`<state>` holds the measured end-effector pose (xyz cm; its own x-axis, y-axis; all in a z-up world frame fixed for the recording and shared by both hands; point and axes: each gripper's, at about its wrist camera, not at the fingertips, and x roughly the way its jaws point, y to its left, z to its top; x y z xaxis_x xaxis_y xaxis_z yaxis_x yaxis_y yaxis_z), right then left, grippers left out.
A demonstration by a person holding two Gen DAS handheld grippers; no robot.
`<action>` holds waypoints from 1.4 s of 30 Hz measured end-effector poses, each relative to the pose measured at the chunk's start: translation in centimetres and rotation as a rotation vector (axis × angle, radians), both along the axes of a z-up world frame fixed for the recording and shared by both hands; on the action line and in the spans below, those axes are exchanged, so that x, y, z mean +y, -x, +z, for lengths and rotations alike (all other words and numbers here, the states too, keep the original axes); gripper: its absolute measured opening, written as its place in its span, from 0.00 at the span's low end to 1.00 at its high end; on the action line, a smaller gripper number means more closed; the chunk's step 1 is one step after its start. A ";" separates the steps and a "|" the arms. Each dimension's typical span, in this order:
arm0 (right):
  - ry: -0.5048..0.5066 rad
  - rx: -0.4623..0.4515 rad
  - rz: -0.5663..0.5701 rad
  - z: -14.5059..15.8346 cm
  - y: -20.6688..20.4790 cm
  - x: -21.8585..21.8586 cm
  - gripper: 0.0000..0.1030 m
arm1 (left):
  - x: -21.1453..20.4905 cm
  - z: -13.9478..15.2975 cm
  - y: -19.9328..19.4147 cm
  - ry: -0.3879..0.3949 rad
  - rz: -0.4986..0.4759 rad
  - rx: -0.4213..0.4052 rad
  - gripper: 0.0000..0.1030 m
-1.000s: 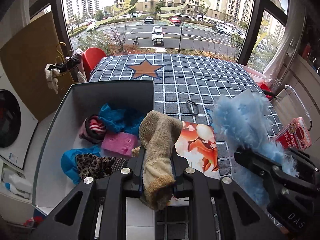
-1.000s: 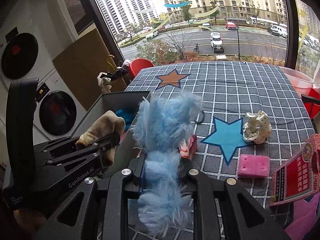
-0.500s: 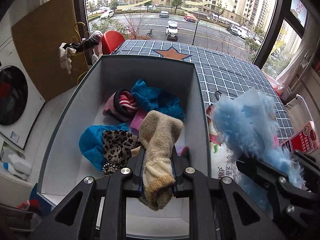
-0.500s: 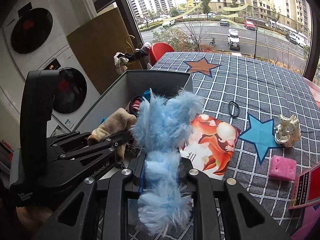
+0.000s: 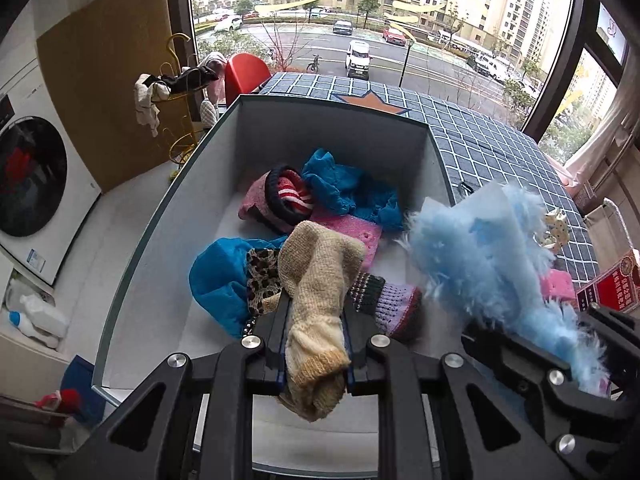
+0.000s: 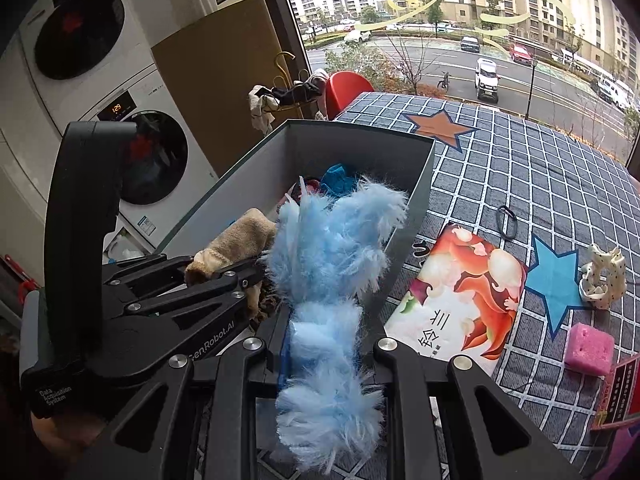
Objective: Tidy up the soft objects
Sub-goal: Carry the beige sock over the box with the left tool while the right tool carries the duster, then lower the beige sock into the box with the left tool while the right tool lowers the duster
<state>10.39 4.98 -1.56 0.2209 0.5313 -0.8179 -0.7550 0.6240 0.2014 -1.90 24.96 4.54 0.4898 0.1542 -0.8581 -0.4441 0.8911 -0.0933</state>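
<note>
My left gripper [image 5: 316, 316] is shut on a beige knitted sock [image 5: 320, 276] and hangs over the open grey box [image 5: 168, 216]. Inside the box lie a blue cloth [image 5: 348, 192], a red striped sock [image 5: 288, 196], a pink sponge [image 5: 348, 232], a leopard-print piece [image 5: 260, 276] and a lilac knit sock [image 5: 388, 300]. My right gripper [image 6: 324, 320] is shut on a fluffy light-blue item [image 6: 332, 248], held above the box's right wall [image 6: 404, 256]. Each view shows the other gripper beside it.
On the checked tablecloth [image 6: 540, 168] right of the box lie a picture booklet [image 6: 460, 296], a black hair tie [image 6: 506, 220], a spotted white item [image 6: 604, 276], a pink sponge [image 6: 588, 348] and a red carton [image 6: 620, 392]. Washing machines [image 6: 152, 160] stand left.
Both grippers have moved left from over the table to above the box, sinking a little, each keeping its hold. The box now fills the left wrist view.
</note>
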 end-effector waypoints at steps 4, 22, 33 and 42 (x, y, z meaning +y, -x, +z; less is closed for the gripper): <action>0.009 -0.005 0.006 -0.2 0.1 0.6 0.21 | 0.3 -0.2 0.0 0.003 0.006 0.006 0.21; 0.069 -0.058 0.030 -0.7 -0.4 2.6 0.21 | 2.9 -0.9 -0.2 0.003 0.036 0.020 0.21; 0.096 -0.080 0.030 -1.1 -1.6 4.1 0.21 | 3.5 -1.3 -0.8 0.004 0.024 0.030 0.21; 0.108 -0.082 0.022 -1.4 -2.7 4.8 0.21 | 4.0 -1.6 -1.3 -0.010 0.015 0.042 0.25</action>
<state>13.10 9.74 -2.95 0.2783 0.4469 -0.8502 -0.7798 0.6219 0.0717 -0.62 29.01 2.91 0.4508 0.1694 -0.8764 -0.4605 0.8852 -0.0658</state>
